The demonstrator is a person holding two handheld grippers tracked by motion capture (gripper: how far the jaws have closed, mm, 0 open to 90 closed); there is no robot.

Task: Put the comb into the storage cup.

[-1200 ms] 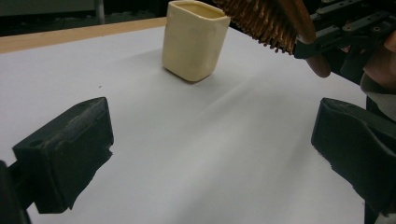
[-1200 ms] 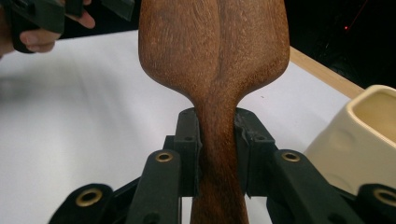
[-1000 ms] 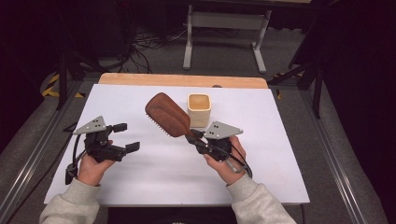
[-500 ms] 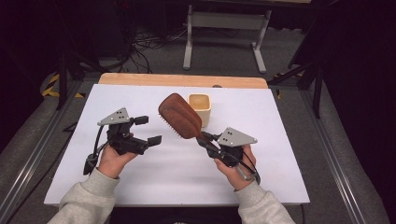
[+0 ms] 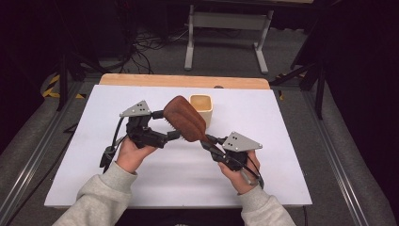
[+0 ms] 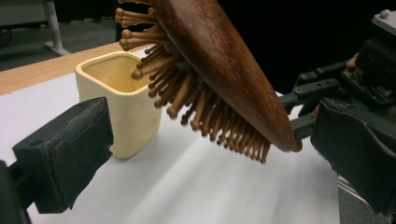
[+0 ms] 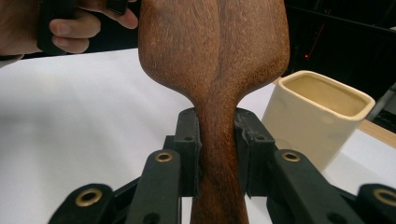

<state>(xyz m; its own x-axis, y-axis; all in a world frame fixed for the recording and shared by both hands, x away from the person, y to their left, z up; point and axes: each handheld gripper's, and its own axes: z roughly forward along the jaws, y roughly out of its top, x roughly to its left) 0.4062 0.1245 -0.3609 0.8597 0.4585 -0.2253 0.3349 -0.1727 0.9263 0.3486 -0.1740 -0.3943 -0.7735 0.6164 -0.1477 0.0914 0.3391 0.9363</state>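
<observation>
Two grippers meet at the hairbrush (image 5: 184, 117): the right gripper (image 7: 217, 149) clamps its handle, the left gripper (image 5: 162, 127) gapes around its head; a handover seems underway, needing the left to close

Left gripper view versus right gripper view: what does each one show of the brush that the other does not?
The left gripper view shows the brush's bristles, pointing down beside the cup, with the left gripper open, its jaws wide on either side of the brush head. The right gripper view shows the smooth wooden back and the handle, clamped between the jaws of the right gripper, plus the person's hand beyond. Both show the brush head raised above the white table with the cream cup next to it.
</observation>
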